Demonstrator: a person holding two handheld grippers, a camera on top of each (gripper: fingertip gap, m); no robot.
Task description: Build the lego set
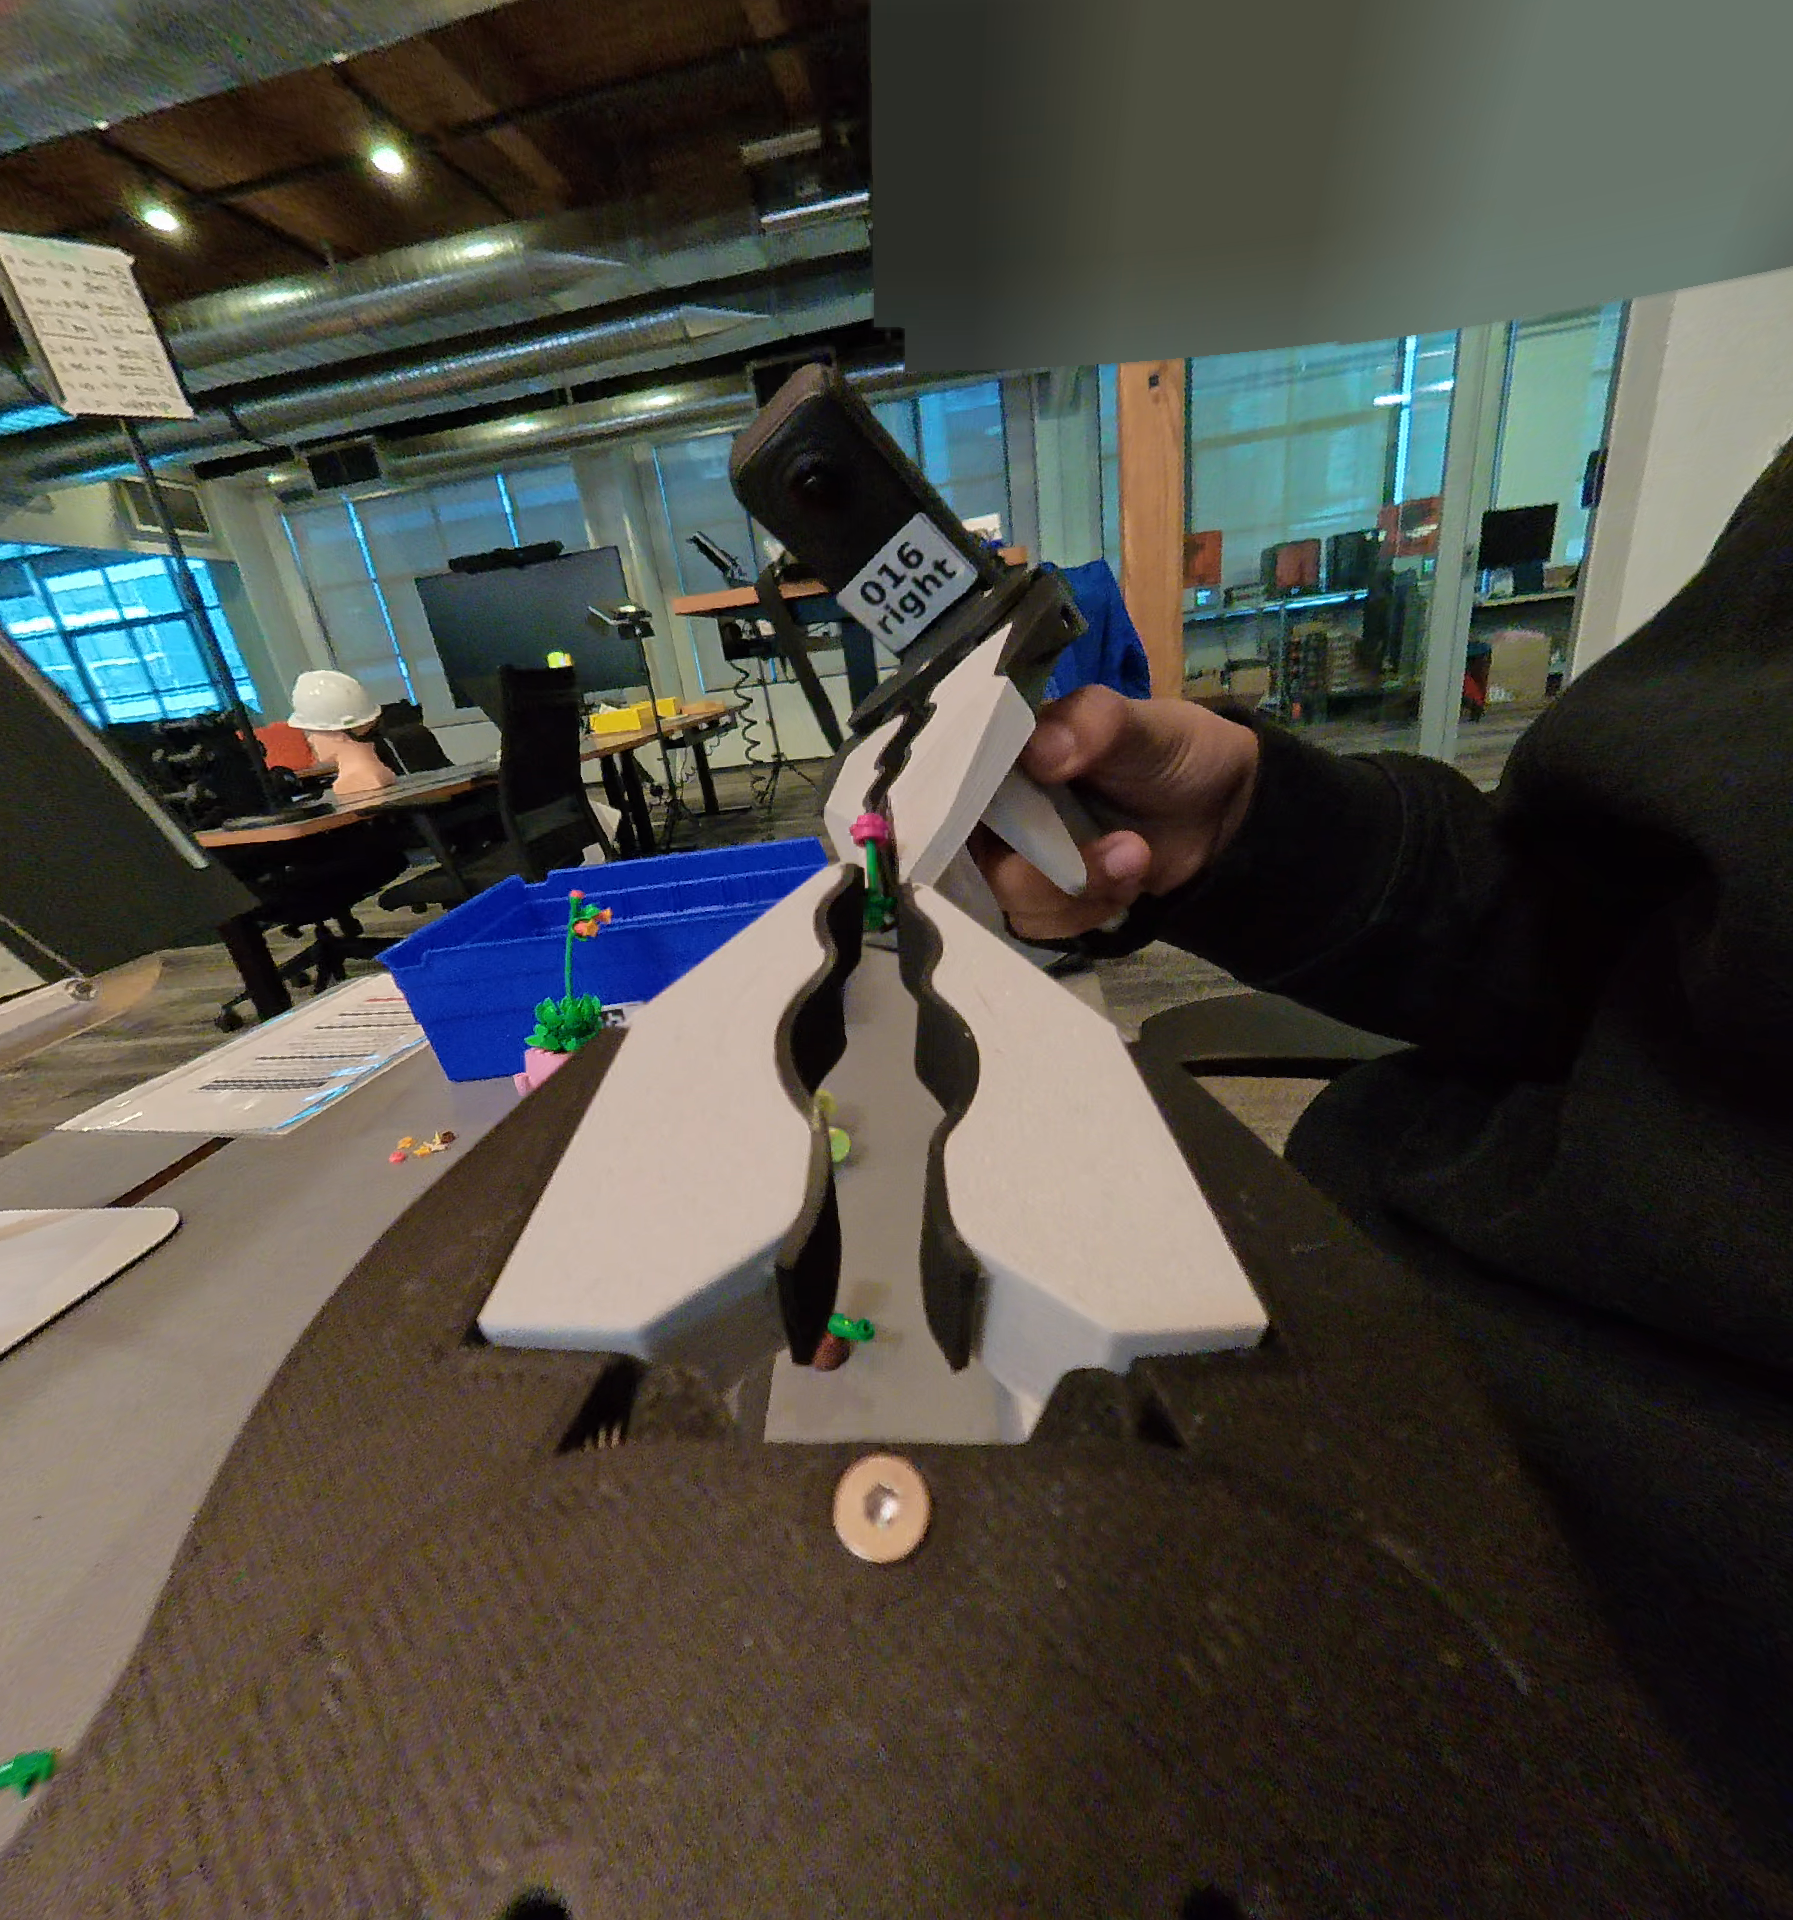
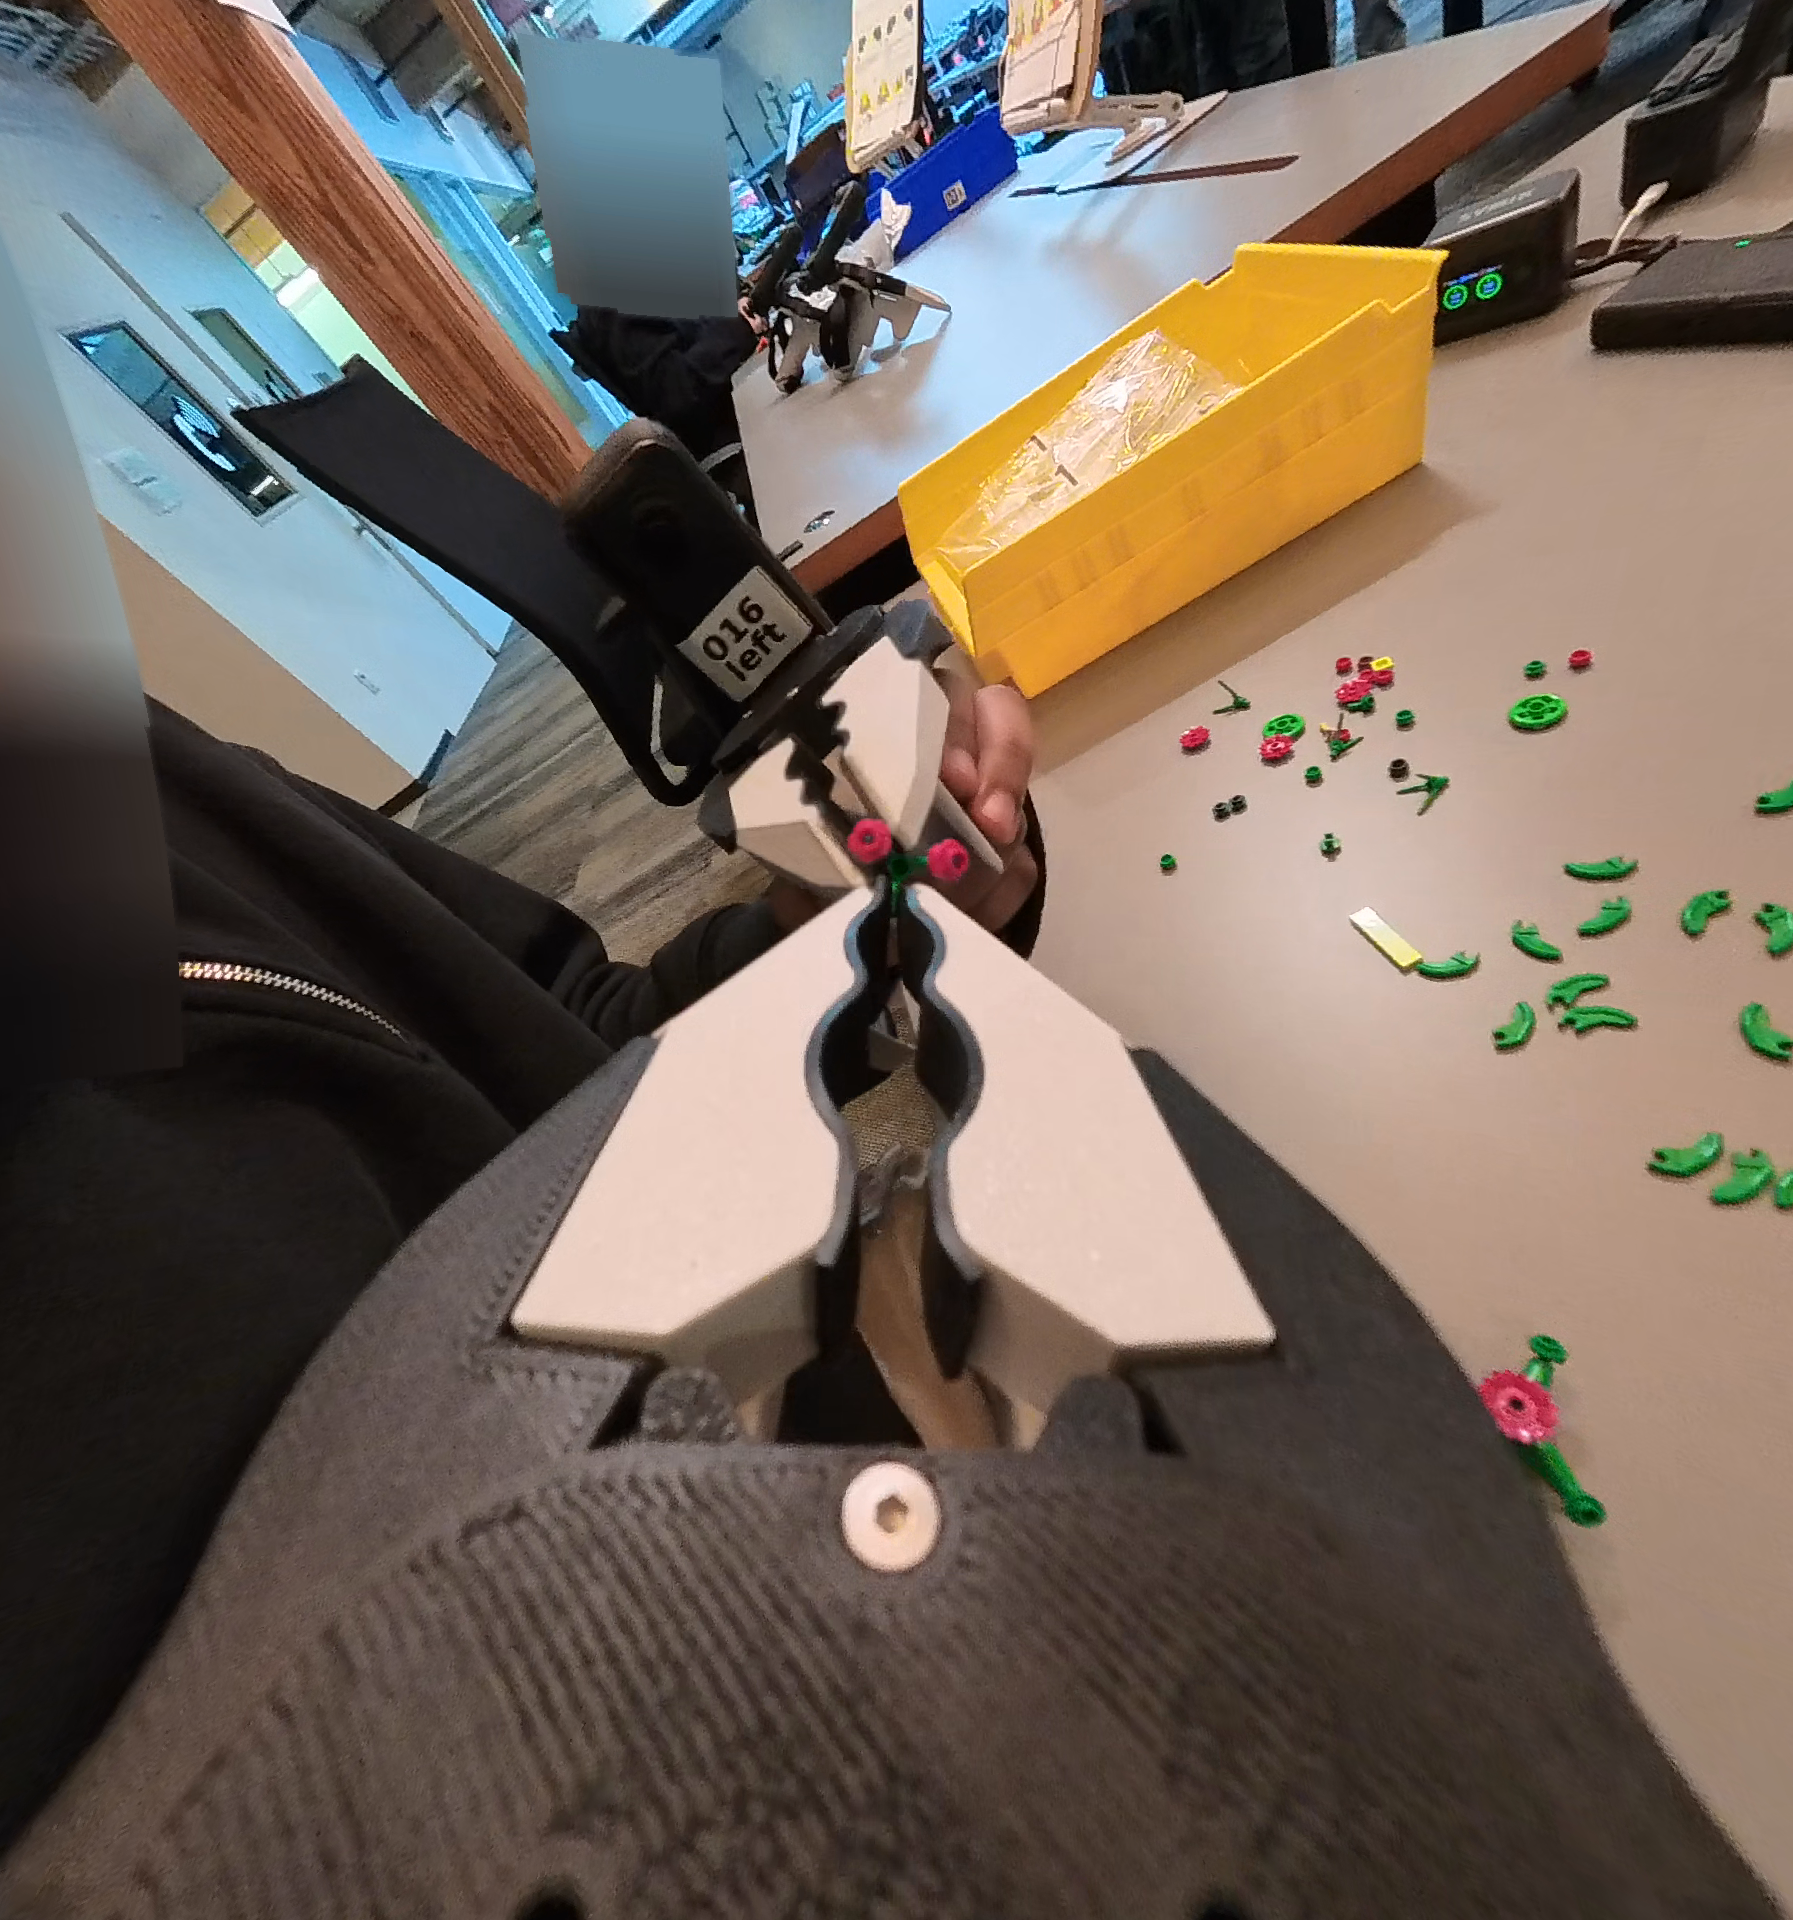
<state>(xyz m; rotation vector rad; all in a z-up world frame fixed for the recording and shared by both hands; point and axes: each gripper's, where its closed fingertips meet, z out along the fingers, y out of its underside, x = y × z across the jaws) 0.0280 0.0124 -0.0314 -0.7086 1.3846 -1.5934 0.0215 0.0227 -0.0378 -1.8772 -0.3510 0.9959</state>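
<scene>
On the left, a finished potted flower (image 1: 567,997) stands beside the blue bin (image 1: 601,935). In the middle, held above the table edge, the left gripper (image 1: 876,873) and right gripper (image 2: 897,899) meet tip to tip, jaws narrowed onto one green sprig with two pink blossoms (image 2: 907,852). To the right, many green leaves (image 2: 1640,966) and small flower parts (image 2: 1339,717) lie loose on the table (image 2: 1494,1247); most assembly looks undone.

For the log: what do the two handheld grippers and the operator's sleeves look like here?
Both match. The left gripper and the right gripper each have pale grey wedge-shaped fingers lined with wavy black pads, a coarse dark printed body with one round screw, a black camera block on top and a white sticker. The operator wears black long sleeves and a black zipped jacket.
</scene>
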